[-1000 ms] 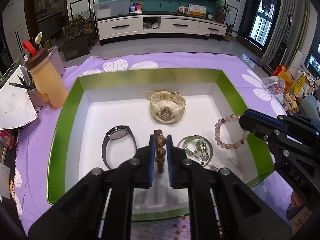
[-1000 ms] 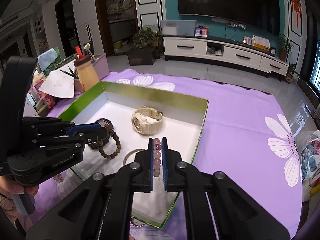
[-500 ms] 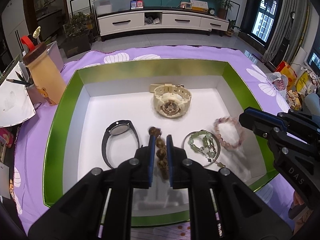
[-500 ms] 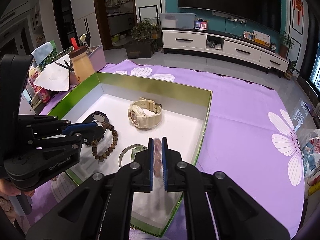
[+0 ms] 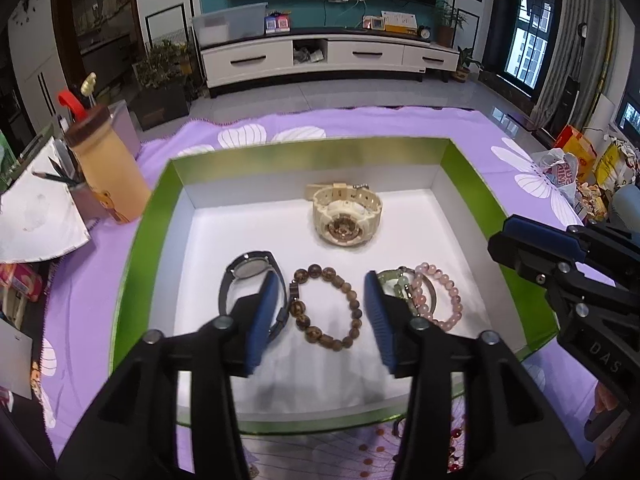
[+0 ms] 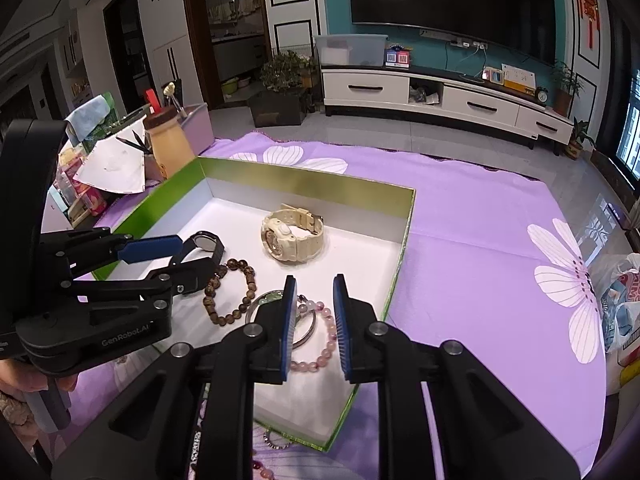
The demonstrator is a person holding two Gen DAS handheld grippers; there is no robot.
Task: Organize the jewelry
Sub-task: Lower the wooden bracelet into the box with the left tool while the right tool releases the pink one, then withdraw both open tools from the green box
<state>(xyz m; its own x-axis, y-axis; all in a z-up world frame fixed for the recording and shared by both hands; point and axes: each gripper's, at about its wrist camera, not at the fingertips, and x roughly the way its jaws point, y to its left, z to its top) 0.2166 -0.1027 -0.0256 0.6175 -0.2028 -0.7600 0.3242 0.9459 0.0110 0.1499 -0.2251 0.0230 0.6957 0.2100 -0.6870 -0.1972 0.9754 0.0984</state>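
1. Left tongs (image 5: 324,312) "GenRobot.AI": spread wide, holding nothing; brown bead bracelet (image 5: 326,307) between tips, in green box (image 5: 138,256).
2. Right tongs (image 6: 314,324) "DAS": parted, empty; pink bead bracelet (image 6: 320,344) between tips.

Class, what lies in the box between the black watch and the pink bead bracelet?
The brown wooden bead bracelet and a green bead bracelet, seen in the left wrist view.

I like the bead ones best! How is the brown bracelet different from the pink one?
The brown bracelet has big, dark, speckled beads; the pink bracelet has smaller, pale, glossy beads. The brown bracelet lies alone on the white floor of the box, while the pink bracelet overlaps a green bracelet. Both are round bead loops lying flat, free of either gripper.
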